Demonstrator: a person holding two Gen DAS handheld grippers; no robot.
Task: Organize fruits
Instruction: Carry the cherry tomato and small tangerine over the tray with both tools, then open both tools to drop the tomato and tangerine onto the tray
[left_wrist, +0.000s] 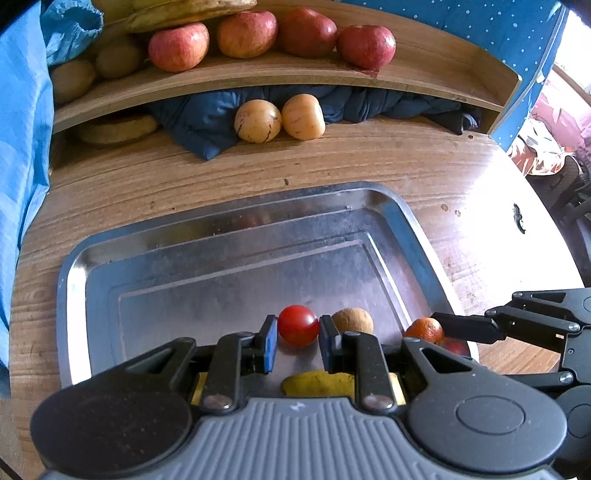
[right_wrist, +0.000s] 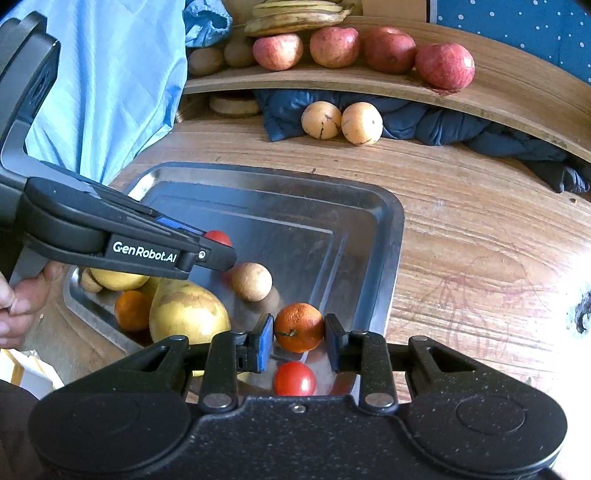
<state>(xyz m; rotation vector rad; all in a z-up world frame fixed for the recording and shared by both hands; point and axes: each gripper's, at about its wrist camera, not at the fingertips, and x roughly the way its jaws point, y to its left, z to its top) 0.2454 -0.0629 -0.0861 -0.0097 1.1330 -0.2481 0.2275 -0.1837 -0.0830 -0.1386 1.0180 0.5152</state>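
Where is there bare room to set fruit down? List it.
Free: far half of the metal tray; bare wooden table between tray and the two yellow fruits. Crowded: the tray's near end, the shelf of apples.

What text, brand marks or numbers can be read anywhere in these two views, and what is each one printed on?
"GenRobot.AI": white lettering on the black side of the left gripper, seen in the right wrist view.
A small pale mark on the grey ribbed housing in the left wrist view: too small to read.
No other readable text; none shows on the fruit, the metal tray or the wooden shelf.
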